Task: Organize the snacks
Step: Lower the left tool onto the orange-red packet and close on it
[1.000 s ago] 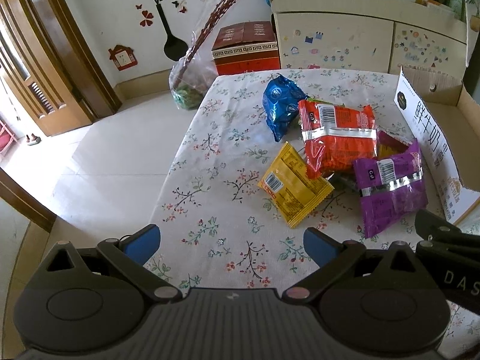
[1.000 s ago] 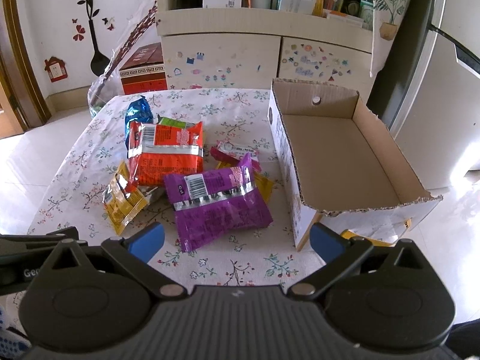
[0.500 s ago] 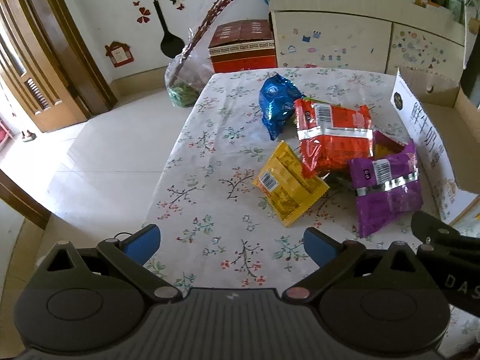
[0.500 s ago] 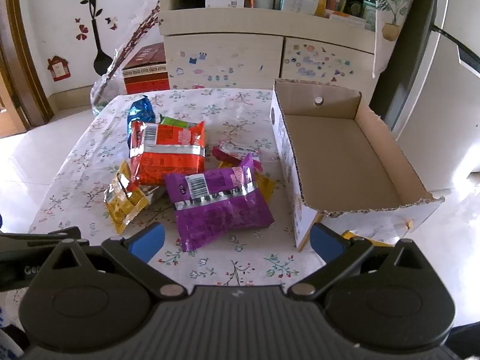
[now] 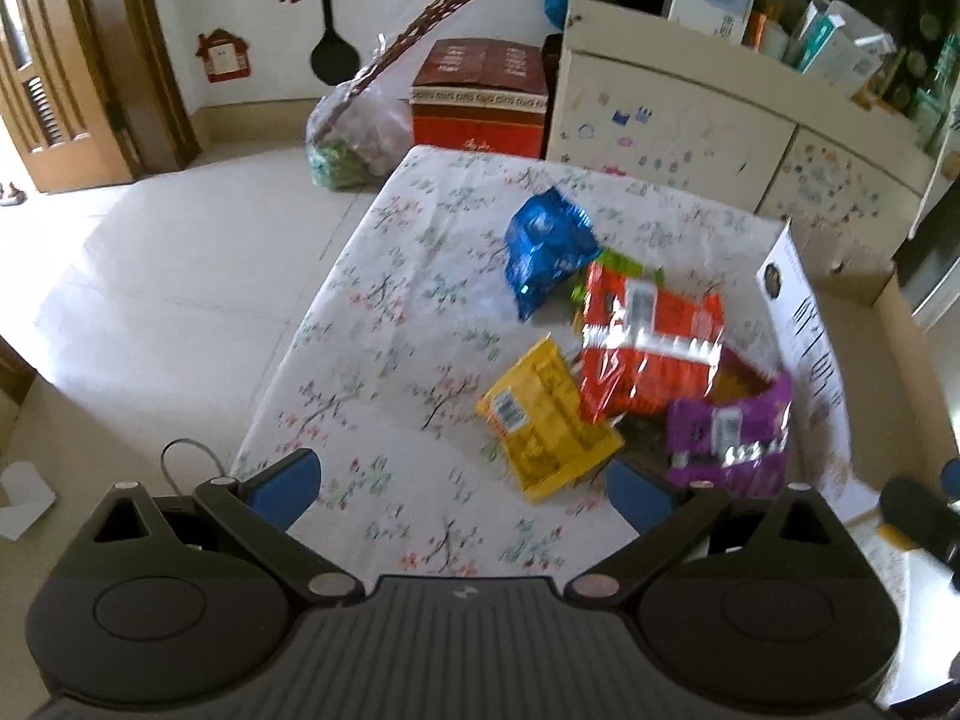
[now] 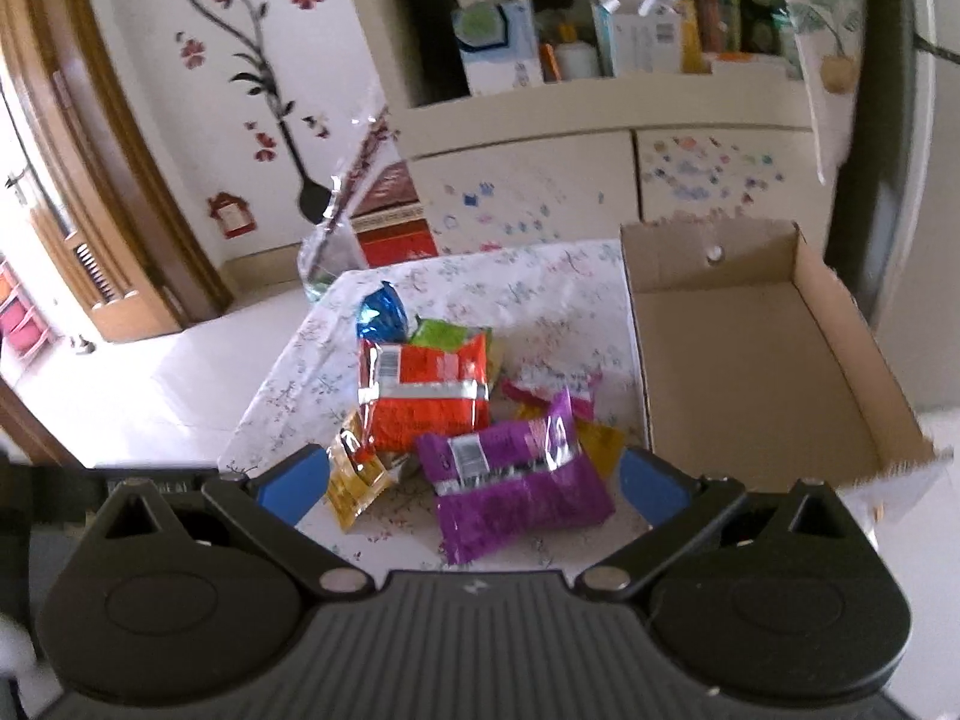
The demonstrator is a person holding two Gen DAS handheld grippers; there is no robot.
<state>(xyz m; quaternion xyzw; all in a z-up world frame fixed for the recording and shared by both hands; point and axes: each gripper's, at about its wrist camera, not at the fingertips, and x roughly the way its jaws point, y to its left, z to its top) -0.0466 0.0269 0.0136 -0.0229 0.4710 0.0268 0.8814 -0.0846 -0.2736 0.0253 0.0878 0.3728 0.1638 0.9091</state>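
Left gripper (image 5: 462,489) and right gripper (image 6: 471,483) both spread wide and empty above the table (image 5: 384,312); purple packet (image 6: 516,495) lies beside the cardboard box (image 6: 750,384)

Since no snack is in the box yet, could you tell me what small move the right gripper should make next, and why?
Probably lower the right gripper onto the purple packet and close on it. Both grippers are open and hold nothing, the cardboard box holds nothing, and the purple packet lies on top of the pile, nearest the right gripper and close beside the box.
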